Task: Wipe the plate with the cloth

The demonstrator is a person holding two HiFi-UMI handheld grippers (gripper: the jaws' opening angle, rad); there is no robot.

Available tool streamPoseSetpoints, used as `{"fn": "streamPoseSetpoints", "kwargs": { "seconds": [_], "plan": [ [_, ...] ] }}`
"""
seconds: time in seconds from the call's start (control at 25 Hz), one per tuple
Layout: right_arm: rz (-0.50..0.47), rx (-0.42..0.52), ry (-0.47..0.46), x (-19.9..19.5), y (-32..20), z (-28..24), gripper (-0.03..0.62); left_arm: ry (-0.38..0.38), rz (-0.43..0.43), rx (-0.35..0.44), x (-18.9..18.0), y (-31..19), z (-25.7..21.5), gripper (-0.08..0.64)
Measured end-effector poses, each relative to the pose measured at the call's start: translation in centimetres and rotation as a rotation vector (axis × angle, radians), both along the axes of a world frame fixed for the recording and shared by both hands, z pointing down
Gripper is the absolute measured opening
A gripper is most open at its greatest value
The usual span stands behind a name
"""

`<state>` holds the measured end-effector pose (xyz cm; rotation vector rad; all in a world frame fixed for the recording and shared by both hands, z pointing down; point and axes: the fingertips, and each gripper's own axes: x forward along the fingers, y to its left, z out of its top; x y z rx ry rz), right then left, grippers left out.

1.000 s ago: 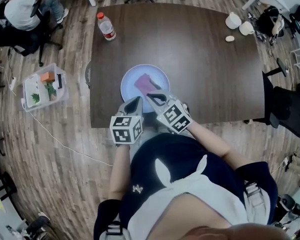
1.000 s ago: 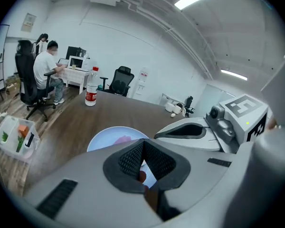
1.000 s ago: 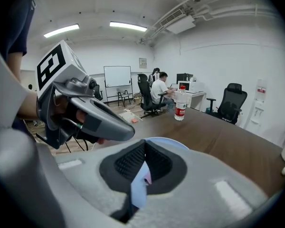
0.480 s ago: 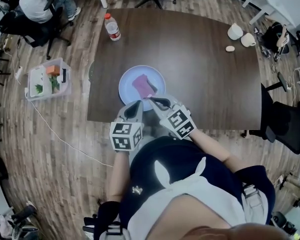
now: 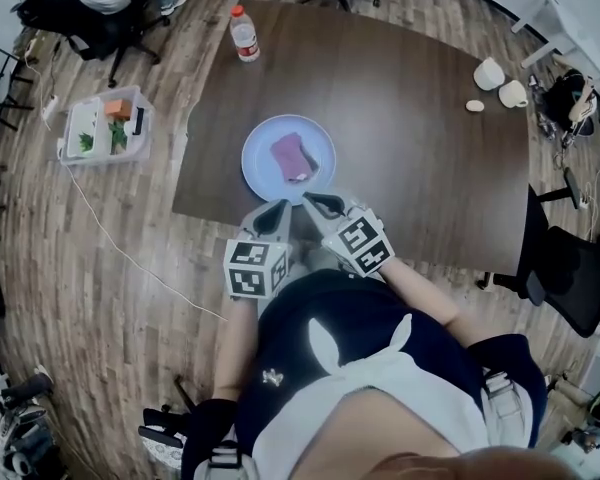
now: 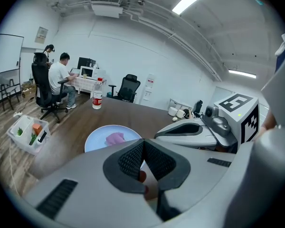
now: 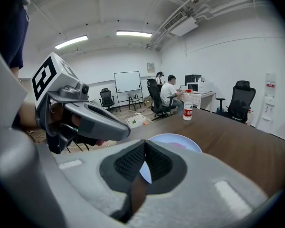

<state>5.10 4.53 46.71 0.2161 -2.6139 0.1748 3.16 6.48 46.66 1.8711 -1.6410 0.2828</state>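
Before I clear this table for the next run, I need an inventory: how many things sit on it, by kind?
Plate: 1
Cloth: 1
Bottle: 1
White cups: 2
Small pale object: 1
Total: 6

Dark table (image 5: 410,158), blue plate (image 5: 260,168), bottle (image 5: 245,34), two cups (image 5: 489,73)
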Motion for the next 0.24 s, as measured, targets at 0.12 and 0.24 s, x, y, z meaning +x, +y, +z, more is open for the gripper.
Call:
{"fn": "streamPoseSetpoints", "kwargs": {
  "seconds": [0.12,0.24],
  "plan": [
    [-0.008,-0.013,0.005,0.35,0.49,0.38,-0.002,-0.001,-0.003,-0.004,0.42,0.22,0.13,0.003],
    [-0.013,-0.019,0.006,0.55,0.74,0.37,-0.002,-0.005,-0.003,-0.010,0.71,0.38,0.20,0.003]
  ]
}}
